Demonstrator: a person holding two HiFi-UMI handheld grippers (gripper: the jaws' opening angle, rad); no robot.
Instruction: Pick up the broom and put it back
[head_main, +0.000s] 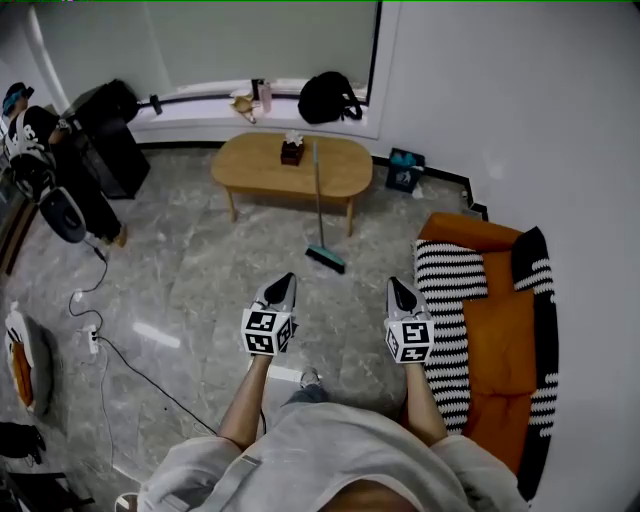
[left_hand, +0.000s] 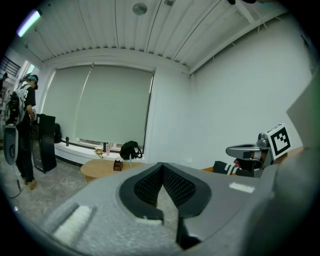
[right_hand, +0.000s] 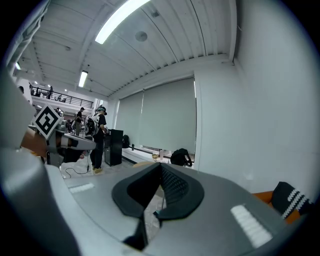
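Observation:
The broom (head_main: 318, 195) stands tilted against the front edge of the oval wooden table (head_main: 255, 168), and its teal head (head_main: 326, 259) rests on the marble floor. My left gripper (head_main: 284, 280) is held just below and left of the broom head, shut and empty. To the right of the head is my right gripper (head_main: 398, 285), also shut with nothing in it. Both point toward the table. In the left gripper view the closed pads (left_hand: 150, 186) frame the thin broom handle (left_hand: 130, 160) far ahead. The right gripper view shows its jaws meeting at the tip, nothing between them.
An orange sofa (head_main: 502, 325) with striped cushions (head_main: 447, 290) lies close on the right. A person (head_main: 38, 165) stands at far left by a black cabinet (head_main: 112, 140). Cables and a power strip (head_main: 92, 340) run over the floor at left. A teal bin (head_main: 404, 170) sits by the wall.

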